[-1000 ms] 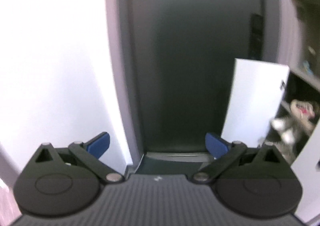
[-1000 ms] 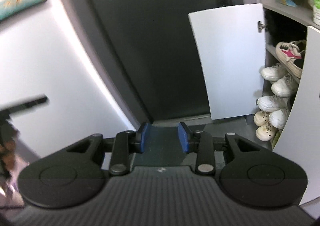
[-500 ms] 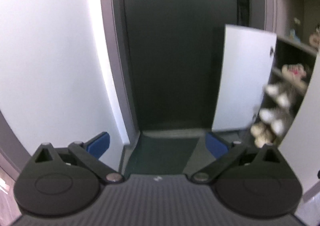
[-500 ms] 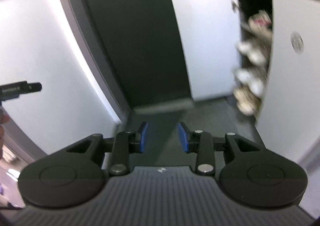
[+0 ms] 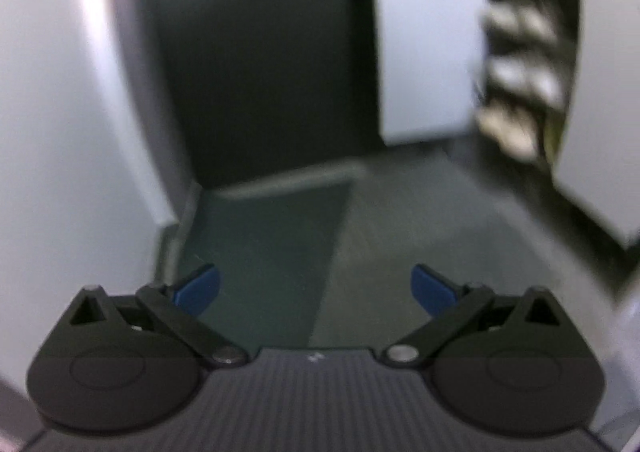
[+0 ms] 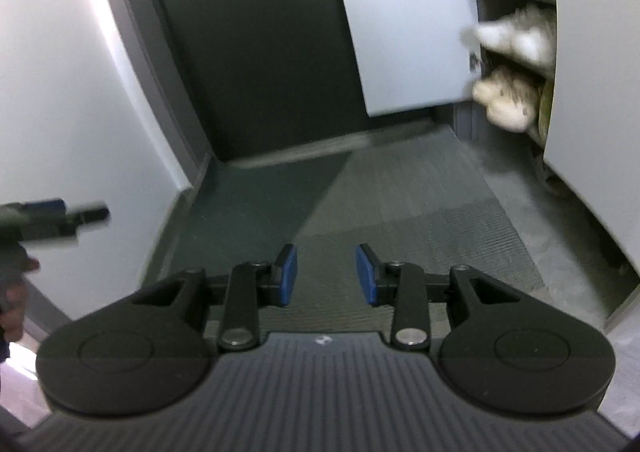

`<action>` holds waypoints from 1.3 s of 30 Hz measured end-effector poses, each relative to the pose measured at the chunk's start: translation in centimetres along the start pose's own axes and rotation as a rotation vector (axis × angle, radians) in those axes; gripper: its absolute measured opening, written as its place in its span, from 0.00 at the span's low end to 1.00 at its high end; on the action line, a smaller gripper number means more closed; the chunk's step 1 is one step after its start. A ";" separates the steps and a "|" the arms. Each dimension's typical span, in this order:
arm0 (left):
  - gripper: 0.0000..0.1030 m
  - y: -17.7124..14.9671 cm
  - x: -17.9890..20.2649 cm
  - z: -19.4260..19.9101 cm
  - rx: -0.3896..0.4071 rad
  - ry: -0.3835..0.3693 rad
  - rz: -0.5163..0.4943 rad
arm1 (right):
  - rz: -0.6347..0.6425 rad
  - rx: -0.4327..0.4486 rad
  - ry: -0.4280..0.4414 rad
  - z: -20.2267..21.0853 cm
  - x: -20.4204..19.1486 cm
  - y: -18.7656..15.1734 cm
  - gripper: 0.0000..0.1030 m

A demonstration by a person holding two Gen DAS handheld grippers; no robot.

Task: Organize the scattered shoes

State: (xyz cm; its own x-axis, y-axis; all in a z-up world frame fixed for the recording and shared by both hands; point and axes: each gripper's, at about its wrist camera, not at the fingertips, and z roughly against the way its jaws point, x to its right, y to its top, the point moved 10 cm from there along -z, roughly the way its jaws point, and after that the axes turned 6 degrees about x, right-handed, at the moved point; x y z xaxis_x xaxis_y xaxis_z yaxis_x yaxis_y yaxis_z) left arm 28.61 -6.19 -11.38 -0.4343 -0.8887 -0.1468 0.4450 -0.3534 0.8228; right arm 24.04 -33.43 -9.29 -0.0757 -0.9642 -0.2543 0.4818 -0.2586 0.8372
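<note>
Several pale shoes (image 6: pixel 508 36) sit in pairs on the shelves of an open shoe cabinet at the upper right; motion blurs them. The left wrist view shows the same shoes (image 5: pixel 516 80) at its right edge. My left gripper (image 5: pixel 316 288) is wide open over the dark floor with nothing between its blue pads. My right gripper (image 6: pixel 326 276) hangs over the ribbed mat (image 6: pixel 420 244), its pads a narrow gap apart and holding nothing. No shoe lies on the floor in either view. The left gripper's tip (image 6: pixel 60 218) shows at the right view's left edge.
A dark entrance door (image 6: pixel 248 32) stands straight ahead, with a white wall (image 6: pixel 60 72) to its left. Two white cabinet doors hang open, one (image 6: pixel 408 20) beside the entrance and one (image 6: pixel 592 52) at the right edge. A hand (image 6: pixel 12 292) shows at the far left.
Both views have tipped down toward the floor, so the cabinet and shoes have slid up and right. More floor and mat show. Neither gripper's opening has changed.
</note>
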 end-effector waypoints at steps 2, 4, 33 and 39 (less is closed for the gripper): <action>1.00 -2.7 2.0 -3.0 0.035 -0.018 -0.100 | 0.015 0.014 0.007 -1.4 0.6 -1.9 0.36; 1.00 -3.9 3.1 -4.5 0.076 -0.022 -0.138 | 0.029 0.028 0.015 -2.8 1.3 -3.8 0.36; 1.00 6.4 1.9 24.4 0.132 0.066 0.312 | 0.076 0.156 0.122 19.2 -6.0 0.3 0.40; 1.00 1.0 4.1 28.8 0.110 0.097 0.300 | 0.036 0.216 0.100 22.7 -6.4 -1.6 0.65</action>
State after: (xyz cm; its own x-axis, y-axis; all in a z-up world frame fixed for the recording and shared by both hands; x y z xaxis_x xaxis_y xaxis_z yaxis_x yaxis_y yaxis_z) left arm 4.77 -1.80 4.65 -0.2174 -0.9740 0.0637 0.4521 -0.0427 0.8910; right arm 3.94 -28.19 1.97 0.0305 -0.9650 -0.2603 0.2836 -0.2414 0.9281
